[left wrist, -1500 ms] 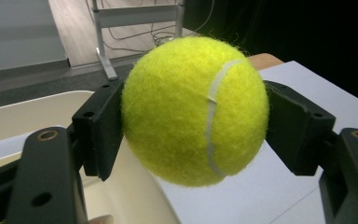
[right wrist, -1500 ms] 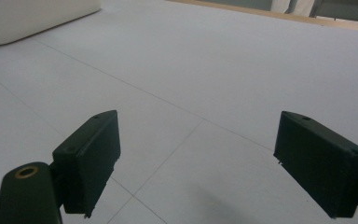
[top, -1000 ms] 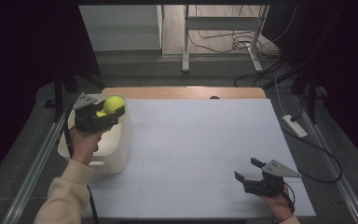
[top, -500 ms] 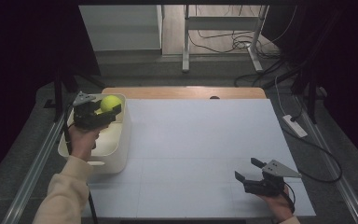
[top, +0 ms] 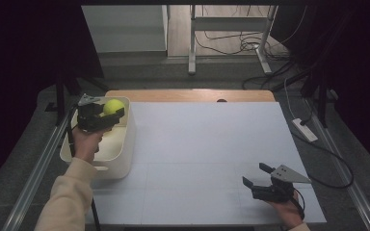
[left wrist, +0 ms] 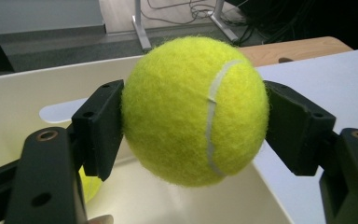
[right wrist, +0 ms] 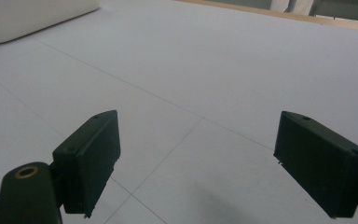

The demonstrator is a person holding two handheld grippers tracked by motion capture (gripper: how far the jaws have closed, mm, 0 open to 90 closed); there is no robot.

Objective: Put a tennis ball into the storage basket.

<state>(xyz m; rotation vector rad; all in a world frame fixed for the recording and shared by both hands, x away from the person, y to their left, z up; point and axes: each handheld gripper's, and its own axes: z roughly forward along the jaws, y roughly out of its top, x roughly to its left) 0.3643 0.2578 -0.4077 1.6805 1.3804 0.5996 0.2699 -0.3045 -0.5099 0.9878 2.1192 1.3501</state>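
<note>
A yellow tennis ball [top: 113,106] [left wrist: 195,110] is clamped between the jaws of my left gripper [top: 110,113] [left wrist: 193,121], held above the inside of a cream plastic bin [top: 124,155] [left wrist: 18,93] at the table's left side. Another yellow ball [left wrist: 87,185] peeks out low inside the bin. My right gripper [top: 257,178] [right wrist: 196,163] rests near the front right of the white table [top: 207,144] [right wrist: 214,70], jaws wide apart with nothing between them.
A wooden strip [top: 188,95] runs along the table's far edge. A white power strip [top: 304,129] and cables lie on the floor to the right. A metal desk frame [top: 229,29] stands beyond the table. The bin's corner [right wrist: 32,16] shows far left in the right gripper view.
My left gripper has carried the tennis ball leftward and slightly back, from over the bin's right edge to over its inside. The right gripper has stayed put.
</note>
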